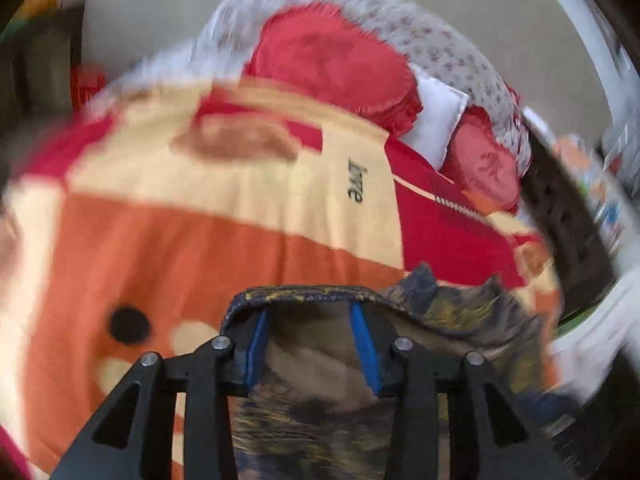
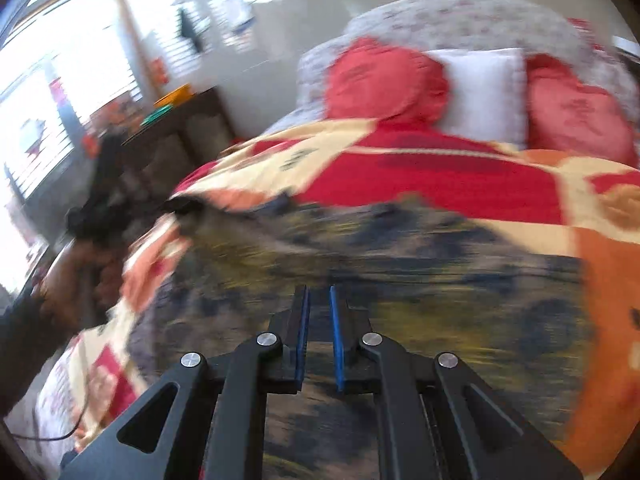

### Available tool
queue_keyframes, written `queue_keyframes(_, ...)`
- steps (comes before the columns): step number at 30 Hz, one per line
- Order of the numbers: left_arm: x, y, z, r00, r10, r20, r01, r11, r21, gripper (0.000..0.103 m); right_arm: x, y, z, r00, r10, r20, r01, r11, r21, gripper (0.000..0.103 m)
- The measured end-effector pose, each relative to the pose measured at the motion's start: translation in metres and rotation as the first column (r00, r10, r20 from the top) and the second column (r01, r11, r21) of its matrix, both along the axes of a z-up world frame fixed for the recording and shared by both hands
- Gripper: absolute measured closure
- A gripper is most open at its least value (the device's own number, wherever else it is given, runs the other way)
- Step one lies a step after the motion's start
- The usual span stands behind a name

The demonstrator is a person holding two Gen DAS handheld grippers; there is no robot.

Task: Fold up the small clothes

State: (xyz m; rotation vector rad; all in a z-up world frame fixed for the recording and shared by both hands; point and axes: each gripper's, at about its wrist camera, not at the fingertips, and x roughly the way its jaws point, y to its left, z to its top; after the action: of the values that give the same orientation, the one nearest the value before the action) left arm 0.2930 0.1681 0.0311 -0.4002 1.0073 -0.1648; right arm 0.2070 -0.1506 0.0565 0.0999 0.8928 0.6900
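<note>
**Patterned garment draped over the left gripper, spread beneath the right**

While both views are smeared with motion blur, the main things read clearly enough; a small garment (image 1: 460, 308) in a dark blue, brown and yellow print lies on a bed covered by a blanket (image 1: 224, 236) of orange, cream and red blocks. In the left wrist view, the left gripper (image 1: 312, 310) has its blue-padded fingers (image 1: 362, 340) set wide apart, and a hemmed edge of the garment lies draped across both fingertips, with the fabric hanging down between and below them; whether the cloth is pinched or only resting over the tips, I cannot tell. The rest of that cloth bunches just right of the fingers, on the blanket.

In the right wrist view, the right gripper (image 2: 319, 294) shows a narrow gap between its pads (image 2: 337, 336); the garment (image 2: 420, 264) spreads wide beneath and ahead of it, but the blur hides whether any fabric sits in the gap. At the far left of this view the other gripper (image 2: 100, 200), dark and blurred, is at the garment's left edge, with the person's hand (image 2: 66, 276) below it.

At the head of the bed stand two red cushions (image 2: 384, 84) with a white pillow (image 2: 486, 92) between them, against a pale floral headboard (image 2: 460, 20); a dark side table (image 2: 180, 128) stands left of the bed, near a bright window (image 2: 48, 112).
</note>
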Motion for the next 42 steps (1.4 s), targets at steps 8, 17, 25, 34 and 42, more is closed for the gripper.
queue_keyframes(8, -0.036, 0.015, 0.030, 0.995, 0.048, 0.082, -0.036, 0.989, -0.140, 0.051, 0.027, 0.120, -0.037, 0.987, 0.151, -0.061, -0.158, 0.980, -0.120, 0.103)
queue_keyframes(17, -0.083, -0.007, 0.031, 0.975, -0.004, 0.224, -0.007, 0.999, 0.049, 0.041, 0.083, 0.025, -0.024, 0.944, -0.330, -0.009, 0.330, 0.944, -0.002, 0.103)
queue_keyframes(25, -0.070, -0.056, -0.036, 0.982, -0.182, 0.043, 0.167, 0.956, 0.242, 0.097, 0.020, -0.039, -0.011, 0.967, -0.231, 0.106, 0.243, 0.963, -0.115, 0.103)
queue_keyframes(34, 0.012, -0.009, -0.003, 0.985, 0.089, 0.150, -0.120, 0.969, 0.216, 0.098, -0.010, -0.063, -0.030, 0.964, -0.259, 0.062, 0.265, 0.952, -0.152, 0.103)
queue_keyframes(42, -0.043, -0.036, 0.002, 0.979, -0.060, 0.195, 0.027, 0.985, 0.169, 0.094, -0.012, -0.075, -0.026, 0.964, -0.254, 0.080, 0.262, 0.958, -0.118, 0.103)
